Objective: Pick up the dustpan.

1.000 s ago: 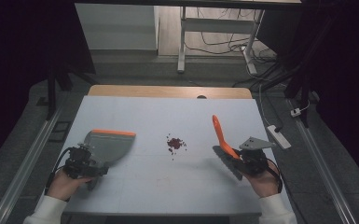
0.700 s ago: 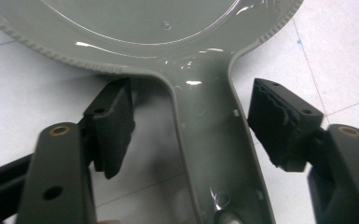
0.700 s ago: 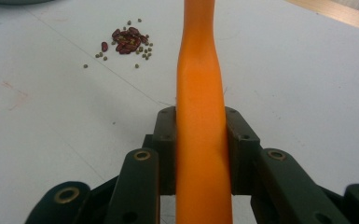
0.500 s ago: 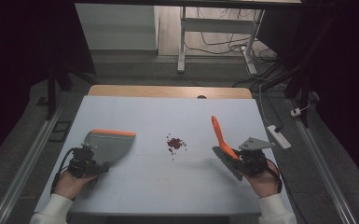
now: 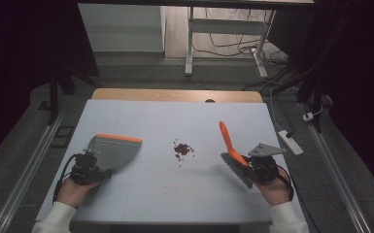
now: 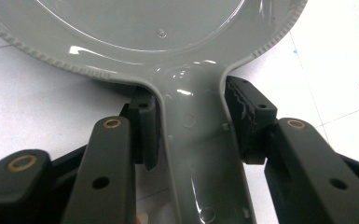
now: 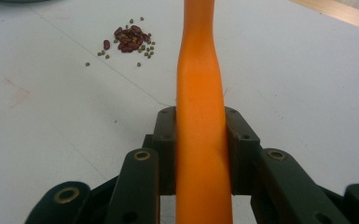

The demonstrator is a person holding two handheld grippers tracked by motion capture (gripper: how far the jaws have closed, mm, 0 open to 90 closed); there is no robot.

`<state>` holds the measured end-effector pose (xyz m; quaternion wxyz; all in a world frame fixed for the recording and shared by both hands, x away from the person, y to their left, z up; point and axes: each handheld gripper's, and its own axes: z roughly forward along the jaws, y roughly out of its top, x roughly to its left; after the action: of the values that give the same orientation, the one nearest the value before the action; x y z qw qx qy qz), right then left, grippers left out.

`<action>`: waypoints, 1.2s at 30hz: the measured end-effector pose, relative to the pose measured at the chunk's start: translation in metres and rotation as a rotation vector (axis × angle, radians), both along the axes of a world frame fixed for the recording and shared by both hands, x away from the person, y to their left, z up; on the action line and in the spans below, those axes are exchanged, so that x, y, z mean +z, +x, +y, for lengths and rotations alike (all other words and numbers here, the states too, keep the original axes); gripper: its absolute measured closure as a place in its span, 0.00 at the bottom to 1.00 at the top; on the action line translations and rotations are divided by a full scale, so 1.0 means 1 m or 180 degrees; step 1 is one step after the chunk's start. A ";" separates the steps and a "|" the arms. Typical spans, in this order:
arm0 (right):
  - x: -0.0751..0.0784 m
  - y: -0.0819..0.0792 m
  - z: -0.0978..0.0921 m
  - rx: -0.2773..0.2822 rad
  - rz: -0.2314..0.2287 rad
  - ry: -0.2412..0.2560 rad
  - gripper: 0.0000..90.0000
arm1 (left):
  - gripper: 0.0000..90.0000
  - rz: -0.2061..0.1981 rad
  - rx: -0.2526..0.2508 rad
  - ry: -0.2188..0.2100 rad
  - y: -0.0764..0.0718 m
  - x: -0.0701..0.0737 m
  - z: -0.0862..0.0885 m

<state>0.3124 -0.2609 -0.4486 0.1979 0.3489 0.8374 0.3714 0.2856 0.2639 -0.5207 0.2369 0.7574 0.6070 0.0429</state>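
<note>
A small pile of red beans (image 5: 182,149) with tiny green grains lies mid-table; the right gripper view shows the pile of beans (image 7: 129,39) ahead to the left. My left gripper (image 5: 85,167) is at the table's left, shut on the handle of a grey dustpan (image 5: 114,150) with an orange front lip. In the left gripper view the jaws of my left gripper (image 6: 191,128) clamp the dustpan's handle (image 6: 193,154). My right gripper (image 5: 257,167) at the right is shut on an orange brush (image 5: 227,138), handle pointing away. The right gripper (image 7: 200,140) pinches that brush handle (image 7: 199,79).
The white table top (image 5: 175,199) has a wooden strip (image 5: 175,94) along its far edge. A white power strip (image 5: 291,142) lies on the floor off the right edge. Metal rails run along both sides, and a table frame with cables stands behind.
The left hand and dustpan have edged slightly forward. The right gripper and brush have hardly moved. The beans lie as before.
</note>
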 end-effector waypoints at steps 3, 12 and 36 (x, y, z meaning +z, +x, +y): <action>0.000 0.000 0.000 -0.0002 0.0003 -0.0009 0.78 | 0.67 -0.0013 0.0025 -0.0002 0.000 0.000 0.002; -0.001 0.000 0.000 0.0004 0.0001 -0.0022 0.78 | 0.68 -0.0089 0.0027 -0.0052 -0.001 0.001 0.007; -0.002 0.001 0.001 0.0014 0.0009 -0.0040 0.78 | 0.69 -0.0523 -0.0080 -0.0176 -0.006 0.007 0.023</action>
<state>0.3131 -0.2603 -0.4506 0.1981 0.3464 0.8407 0.3661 0.2792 0.2865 -0.5132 0.3072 0.7521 0.5769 0.0852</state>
